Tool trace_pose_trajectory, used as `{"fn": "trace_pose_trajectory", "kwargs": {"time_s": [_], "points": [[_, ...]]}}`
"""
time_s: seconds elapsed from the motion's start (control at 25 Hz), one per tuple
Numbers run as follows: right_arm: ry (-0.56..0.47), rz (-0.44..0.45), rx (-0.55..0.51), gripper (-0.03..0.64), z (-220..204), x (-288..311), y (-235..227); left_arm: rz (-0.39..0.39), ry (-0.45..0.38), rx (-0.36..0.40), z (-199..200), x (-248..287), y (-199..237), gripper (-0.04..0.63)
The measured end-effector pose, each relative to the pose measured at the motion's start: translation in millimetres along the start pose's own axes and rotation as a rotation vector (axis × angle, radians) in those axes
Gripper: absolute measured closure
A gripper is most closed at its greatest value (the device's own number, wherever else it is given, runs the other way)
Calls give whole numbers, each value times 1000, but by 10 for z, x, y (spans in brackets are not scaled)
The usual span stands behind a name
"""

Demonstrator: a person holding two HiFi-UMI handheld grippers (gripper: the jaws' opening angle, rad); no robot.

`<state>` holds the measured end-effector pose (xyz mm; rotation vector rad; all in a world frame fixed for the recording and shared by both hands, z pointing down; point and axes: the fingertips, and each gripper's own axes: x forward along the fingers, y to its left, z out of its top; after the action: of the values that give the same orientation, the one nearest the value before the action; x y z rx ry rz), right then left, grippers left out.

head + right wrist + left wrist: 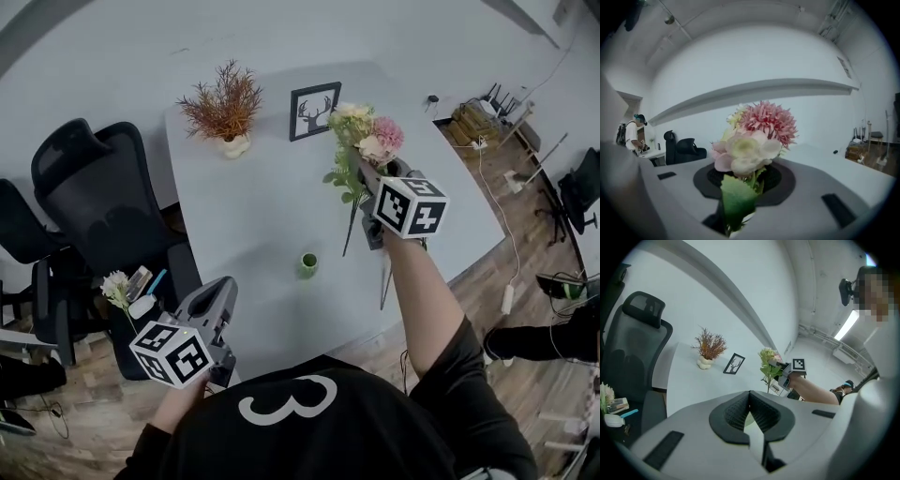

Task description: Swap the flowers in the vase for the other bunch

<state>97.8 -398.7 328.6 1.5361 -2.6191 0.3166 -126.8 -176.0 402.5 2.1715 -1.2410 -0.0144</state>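
Pink-and-cream bunch [366, 141] stands well clear of the small green vase [308, 264], which sits on the white desk [253, 206] and looks empty. The bunch's long axis runs near upright with a slight tilt, blooms on top, and the bare stem end hangs free above the desk just beyond and to the right of the vase. The right gripper [375, 183] pinches the stems just under the blooms, fingers closed on them. The other bunch, white [116, 287], lies off the desk's left edge by the black office chair [84, 178]. It is just left of the left gripper [217, 298], whose fingers are pressed together on nothing. That hand is by far the nearer, so fetching the white bunch probably falls to it, and it would need to spread its fingers first.
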Motion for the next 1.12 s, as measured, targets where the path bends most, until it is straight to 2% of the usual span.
{"fn": "trace_pose_trajectory", "kwargs": {"time_s": [0.24, 0.56, 0.76, 0.96, 1.12], "points": [[-220, 55, -116, 495, 664, -569, 438, -42, -36, 31, 57, -66, -234, 586], [-408, 127, -235, 494, 985, -1149, 1019, -80, -71, 64, 155, -184, -483, 586], [-447, 175, -255, 494, 1023, -1202, 1243, -82, -79, 64, 174, -215, -502, 586], [-454, 214, -275, 494, 877, -1125, 1556, -75, -77, 51, 84, -332, -345, 586], [-442, 229, -257, 495, 791, -1047, 1544, -59, -74, 42, 74, -298, -341, 586]]}}
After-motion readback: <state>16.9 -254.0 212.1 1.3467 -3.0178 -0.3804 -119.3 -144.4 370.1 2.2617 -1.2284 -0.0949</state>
